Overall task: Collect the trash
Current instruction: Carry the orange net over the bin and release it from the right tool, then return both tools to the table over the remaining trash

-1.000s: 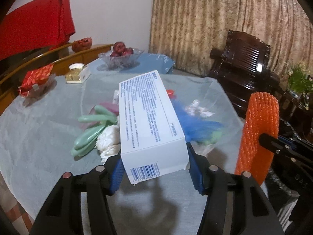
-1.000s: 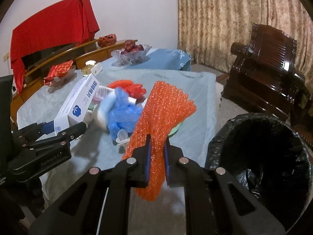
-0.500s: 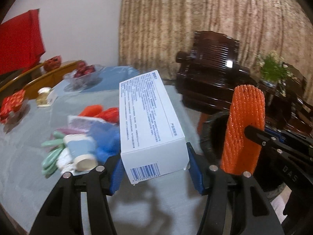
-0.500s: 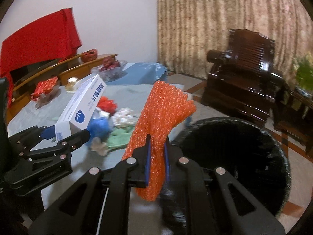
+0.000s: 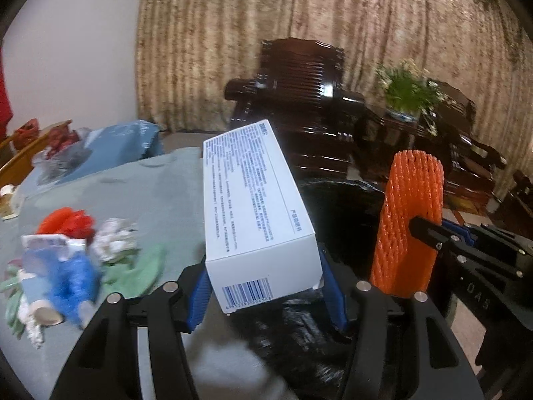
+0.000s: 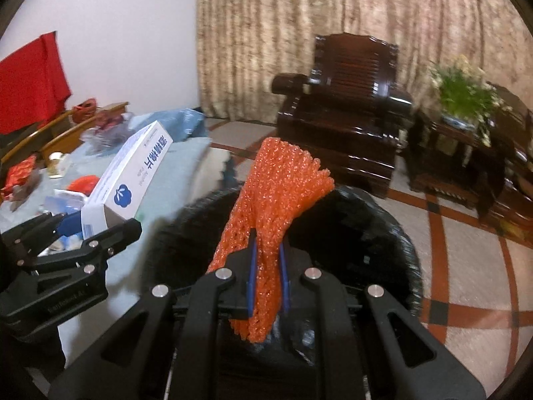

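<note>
Your left tool [image 5: 265, 295] grips the white box [image 5: 258, 210] by its barcode end, and your right tool [image 6: 266, 278] is clamped tight on the orange foam net [image 6: 273, 206], which stands at 3 o'clock of the box. Just beyond both sits the black-lined bin [image 6: 376, 223]. At 9 o'clock, more trash [image 5: 70, 260] lies on your desk [image 5: 160, 193].

Dim warm indoor light, motion blur across table and furniture, heavy fisheye bending, black vignetted corners.
</note>
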Demonstrator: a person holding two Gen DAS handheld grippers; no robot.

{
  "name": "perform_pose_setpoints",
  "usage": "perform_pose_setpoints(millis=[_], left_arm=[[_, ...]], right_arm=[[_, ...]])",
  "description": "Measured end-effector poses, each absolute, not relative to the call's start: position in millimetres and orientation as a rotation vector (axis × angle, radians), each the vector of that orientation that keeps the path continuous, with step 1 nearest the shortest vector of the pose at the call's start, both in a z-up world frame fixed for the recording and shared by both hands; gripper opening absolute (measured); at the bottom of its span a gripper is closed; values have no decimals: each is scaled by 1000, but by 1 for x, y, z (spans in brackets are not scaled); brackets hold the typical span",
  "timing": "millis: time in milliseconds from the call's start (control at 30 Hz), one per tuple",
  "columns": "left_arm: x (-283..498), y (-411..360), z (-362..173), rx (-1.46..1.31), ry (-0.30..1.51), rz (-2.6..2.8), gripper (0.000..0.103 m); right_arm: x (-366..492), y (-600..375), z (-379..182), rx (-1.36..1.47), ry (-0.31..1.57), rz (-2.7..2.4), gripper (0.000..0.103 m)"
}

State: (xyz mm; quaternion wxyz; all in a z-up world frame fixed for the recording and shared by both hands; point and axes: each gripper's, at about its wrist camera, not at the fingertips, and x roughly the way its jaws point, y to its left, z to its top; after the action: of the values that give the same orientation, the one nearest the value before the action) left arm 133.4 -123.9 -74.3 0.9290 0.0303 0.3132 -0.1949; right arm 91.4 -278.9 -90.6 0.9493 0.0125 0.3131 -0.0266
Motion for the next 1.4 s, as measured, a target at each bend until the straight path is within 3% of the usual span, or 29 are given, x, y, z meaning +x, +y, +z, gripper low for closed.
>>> perform_pose_setpoints(millis=[300,367,500,667,700,867,1400], left_arm=[[150,-169,-90,83,684,-476,58],[150,-173,-91,86,694,-495,64],[151,-173,-89,80,693,-503,74],[150,-155,-89,61,699,-463,84],[149,-150,-88,57,696,-450,85],[142,-117,-84,48,682,-375,91],[110,47,-78,3,614,-31,92]], right_arm=[[93,-315,-111,59,683,-129,16],[91,-320,-114,69,688,-139,27],[89,-325,-116,73,685,-159,38],[85,-325,-112,85,655,-183,88],[84,-323,-111,85,642,-186,91],[87,-308,-104,96,629,-144,94],[116,-168,-77,19,569,161,94]])
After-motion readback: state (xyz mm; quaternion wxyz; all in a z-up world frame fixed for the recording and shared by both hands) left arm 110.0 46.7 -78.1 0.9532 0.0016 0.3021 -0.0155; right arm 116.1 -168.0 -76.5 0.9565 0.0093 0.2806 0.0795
